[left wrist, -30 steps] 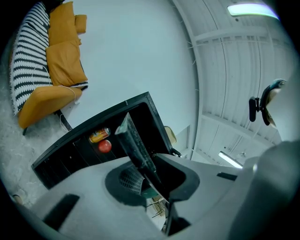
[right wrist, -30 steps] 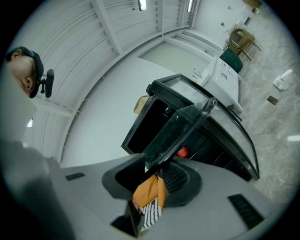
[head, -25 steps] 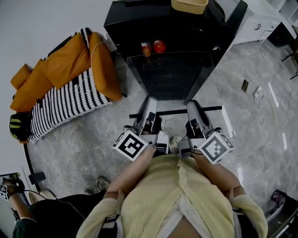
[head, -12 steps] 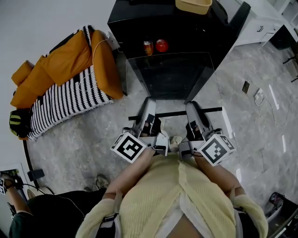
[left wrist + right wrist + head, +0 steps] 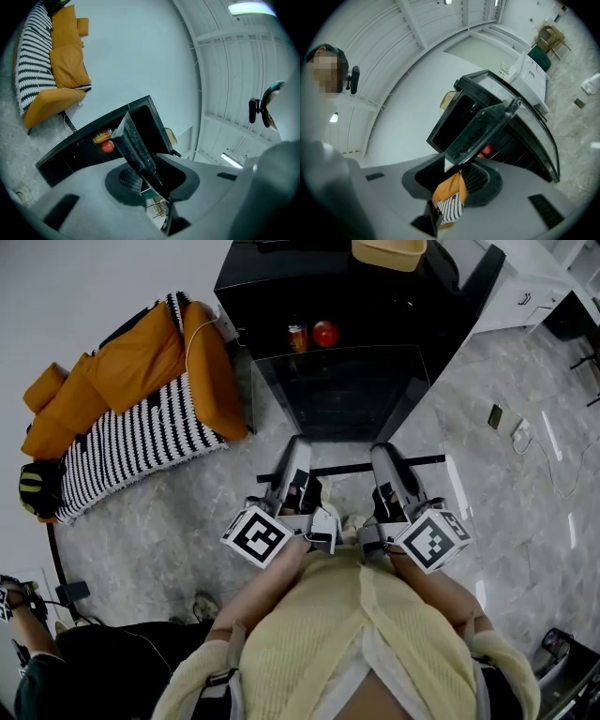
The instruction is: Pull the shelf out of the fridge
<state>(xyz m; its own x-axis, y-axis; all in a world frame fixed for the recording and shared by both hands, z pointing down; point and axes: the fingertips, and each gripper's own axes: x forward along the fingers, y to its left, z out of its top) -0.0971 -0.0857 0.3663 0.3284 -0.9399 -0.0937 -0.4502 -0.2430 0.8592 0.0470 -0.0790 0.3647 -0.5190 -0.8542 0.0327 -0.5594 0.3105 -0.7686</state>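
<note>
A black mini fridge (image 5: 361, 292) stands open ahead of me. Its clear glass shelf (image 5: 342, 395) is out in front of the opening, held level, with the dark front strip (image 5: 352, 468) nearest me. My left gripper (image 5: 300, 451) is shut on the strip's left part and my right gripper (image 5: 382, 454) on its right part. The left gripper view has the shelf (image 5: 133, 143) edge-on between the jaws. In the right gripper view the pane (image 5: 483, 129) runs out from between the jaws. A can (image 5: 298, 337) and a red round fruit (image 5: 324, 333) sit inside the fridge.
An orange and striped sofa (image 5: 131, 399) stands left of the fridge, white cabinets (image 5: 525, 287) to the right. A tan basket (image 5: 387, 251) rests on the fridge top. Another person (image 5: 84, 662) is at the lower left. A small dark object (image 5: 493, 412) and a cable lie on the floor at right.
</note>
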